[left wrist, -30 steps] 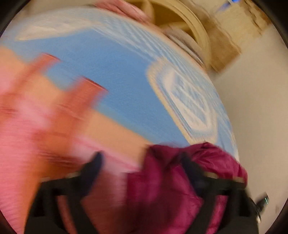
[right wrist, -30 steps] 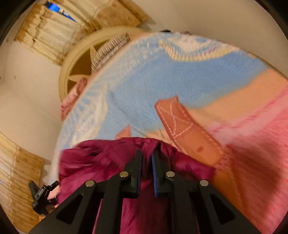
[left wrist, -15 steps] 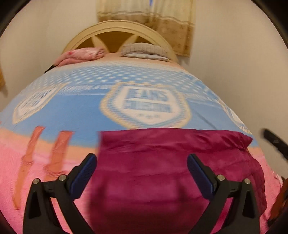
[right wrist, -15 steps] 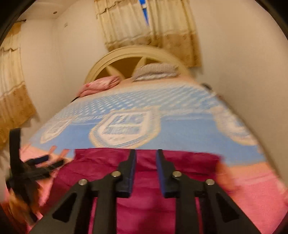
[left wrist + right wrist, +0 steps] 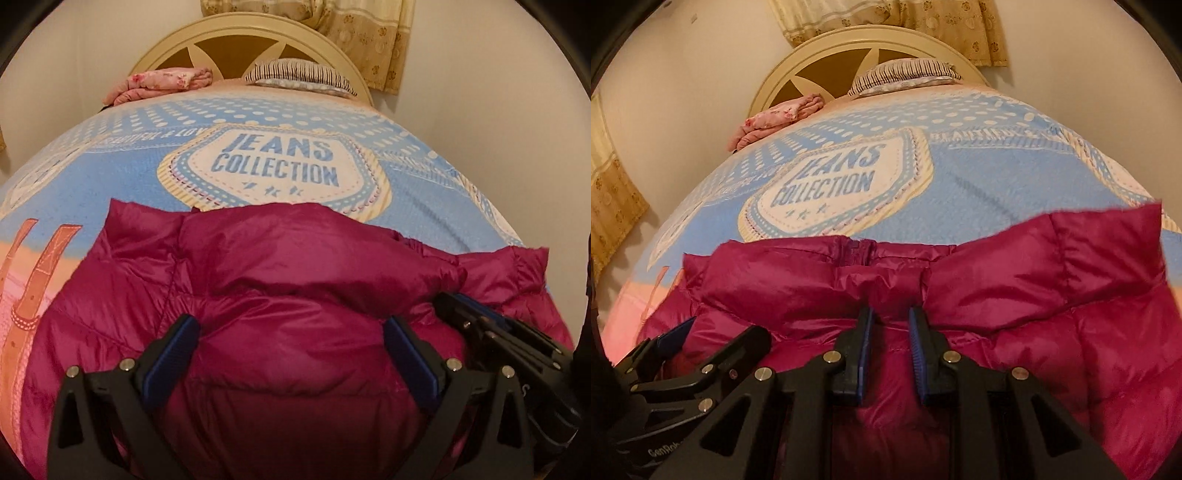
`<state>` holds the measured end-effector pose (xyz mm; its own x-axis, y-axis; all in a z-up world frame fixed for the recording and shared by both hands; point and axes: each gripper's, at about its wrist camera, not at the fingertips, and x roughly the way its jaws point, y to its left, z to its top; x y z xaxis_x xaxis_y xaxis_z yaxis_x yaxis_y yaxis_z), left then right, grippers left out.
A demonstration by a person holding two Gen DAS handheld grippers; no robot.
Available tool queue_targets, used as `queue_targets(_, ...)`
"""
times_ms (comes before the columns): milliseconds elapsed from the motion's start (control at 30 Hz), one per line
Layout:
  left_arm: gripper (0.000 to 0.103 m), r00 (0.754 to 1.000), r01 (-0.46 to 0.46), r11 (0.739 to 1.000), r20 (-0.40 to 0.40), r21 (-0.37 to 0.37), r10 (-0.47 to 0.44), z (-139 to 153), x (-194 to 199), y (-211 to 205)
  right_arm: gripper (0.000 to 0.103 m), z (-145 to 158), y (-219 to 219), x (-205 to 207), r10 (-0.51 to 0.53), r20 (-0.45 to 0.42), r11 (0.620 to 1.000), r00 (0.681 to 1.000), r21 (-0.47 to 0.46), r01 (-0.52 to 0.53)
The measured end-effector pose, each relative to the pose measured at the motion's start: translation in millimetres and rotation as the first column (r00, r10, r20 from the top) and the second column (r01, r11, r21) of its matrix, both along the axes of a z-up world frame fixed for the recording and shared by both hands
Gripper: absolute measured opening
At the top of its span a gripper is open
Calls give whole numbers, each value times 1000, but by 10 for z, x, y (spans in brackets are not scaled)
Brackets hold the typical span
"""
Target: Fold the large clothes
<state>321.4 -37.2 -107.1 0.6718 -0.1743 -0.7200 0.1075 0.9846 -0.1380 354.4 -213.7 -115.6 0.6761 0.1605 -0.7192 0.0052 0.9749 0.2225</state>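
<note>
Puffy quilted jacket (image 5: 295,280), glossy magenta throughout. Fleece bed blanket (image 5: 122,177): sky blue with white dots toward the far end, cream shield badge lettered "JEANS COLLECTION" in blue, orange strap motifs and pink band at near left. Far pillow (image 5: 299,74), dark-and-white stripes. Folded cloth (image 5: 162,83), pink floral. Headboard (image 5: 255,35) cream. Curtain (image 5: 369,29) beige, paw-print pattern. Gripper fingers (image 5: 173,354) black, blue pads.

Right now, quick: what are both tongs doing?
Left tongs: open wide over the magenta puffer jacket, holding nothing.
Right tongs: partly open, nothing gripped.
</note>
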Motion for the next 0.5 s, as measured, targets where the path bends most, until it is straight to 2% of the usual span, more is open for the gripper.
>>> queue_targets(167, 103, 1000, 11, 1000, -13, -8, -11, -79, 33, -24, 21, -115, -62, 80, 13, -30, 998, 999, 64, -11)
queue_targets(367, 103, 999, 4, 1000, -43, 22, -3, -146, 99, -75, 19, -152, -59, 142, 8, -55, 998, 998, 68, -4)
queue_targets(467, 103, 999, 1, 998, -51, 58, 2, -162, 107, -118, 19, -29, -93, 89, -6, -74, 996, 997, 91, 12)
queue_targets(500, 103, 999, 1, 998, -52, 63, 2, -164, 105, -126, 19, 101, -128, -36, -16, -34, 991, 999, 130, 20)
